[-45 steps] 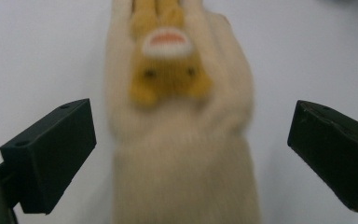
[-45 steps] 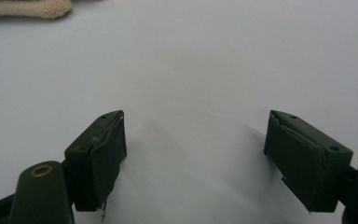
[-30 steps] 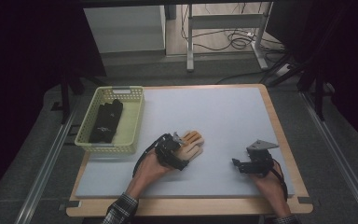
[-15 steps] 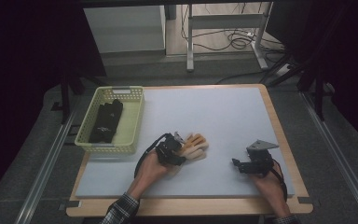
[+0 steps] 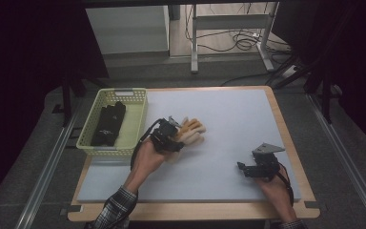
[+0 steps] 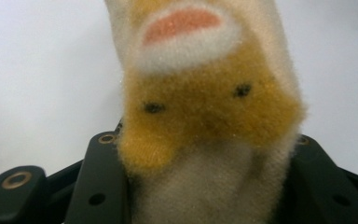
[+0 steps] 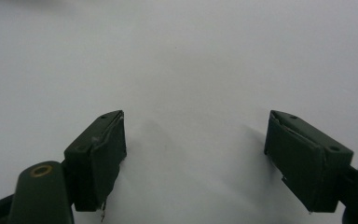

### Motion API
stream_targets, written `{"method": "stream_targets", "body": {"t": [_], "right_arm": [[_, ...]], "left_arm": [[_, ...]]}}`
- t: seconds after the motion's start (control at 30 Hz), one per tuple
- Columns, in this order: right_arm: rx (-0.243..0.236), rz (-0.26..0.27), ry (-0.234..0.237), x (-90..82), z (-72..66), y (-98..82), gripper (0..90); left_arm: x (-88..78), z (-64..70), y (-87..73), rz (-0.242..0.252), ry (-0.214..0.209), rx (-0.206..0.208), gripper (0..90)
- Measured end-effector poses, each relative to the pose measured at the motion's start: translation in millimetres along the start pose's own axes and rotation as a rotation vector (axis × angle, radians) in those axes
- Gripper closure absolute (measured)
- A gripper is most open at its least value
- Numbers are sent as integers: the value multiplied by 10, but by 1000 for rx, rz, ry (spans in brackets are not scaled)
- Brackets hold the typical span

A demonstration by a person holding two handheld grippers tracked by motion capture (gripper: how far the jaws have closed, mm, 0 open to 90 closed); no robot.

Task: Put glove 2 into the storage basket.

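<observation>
A fuzzy cream and orange-yellow soft item (image 5: 190, 131) with a pink patch and two dark dots (image 6: 205, 102) sits between the jaws of my left gripper (image 5: 171, 136) (image 6: 204, 140). The jaws have just been closing and now press on it from both sides, and it hangs a little above the white mat (image 5: 228, 119). My right gripper (image 5: 248, 169) (image 7: 196, 126) rests low over the mat at the front right. Its jaws are wide apart, with nothing between them.
A yellow-green basket (image 5: 124, 91) stands at the mat's left edge with black cloth (image 5: 108, 124) inside. The mat lies on a wooden-edged table (image 5: 286, 129). Beyond it are a white cabinet, metal legs and cables on the floor.
My left gripper has risen off the mat with the fuzzy item in its jaws and shifted slightly toward the far side. The right gripper has stayed put.
</observation>
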State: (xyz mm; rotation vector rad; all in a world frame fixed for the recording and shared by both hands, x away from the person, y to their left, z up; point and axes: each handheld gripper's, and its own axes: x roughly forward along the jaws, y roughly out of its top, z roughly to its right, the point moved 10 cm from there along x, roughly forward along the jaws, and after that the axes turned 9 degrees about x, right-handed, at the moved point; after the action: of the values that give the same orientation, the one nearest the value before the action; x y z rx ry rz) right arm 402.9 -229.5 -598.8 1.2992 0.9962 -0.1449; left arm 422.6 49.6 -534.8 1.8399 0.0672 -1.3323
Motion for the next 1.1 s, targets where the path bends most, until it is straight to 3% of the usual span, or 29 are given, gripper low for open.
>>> {"method": "stream_targets", "body": {"t": [0.03,0.33,0.67,0.87,1.1], "right_arm": [[0,0,0,0,0,0,202],[-2,1,-1,1,1,1,202],[-2,4,-1,3,1,2,201],[-2,4,-1,4,1,3,201],[-1,3,-1,4,0,2,200]], "left_arm": [[0,0,0,0,0,0,541],[-416,-595,-22,24,101,-98,535],[-746,-1215,-279,15,213,-230,532],[-848,-1548,-512,-15,283,-299,529],[-846,-1809,-741,-51,321,-372,524]]}}
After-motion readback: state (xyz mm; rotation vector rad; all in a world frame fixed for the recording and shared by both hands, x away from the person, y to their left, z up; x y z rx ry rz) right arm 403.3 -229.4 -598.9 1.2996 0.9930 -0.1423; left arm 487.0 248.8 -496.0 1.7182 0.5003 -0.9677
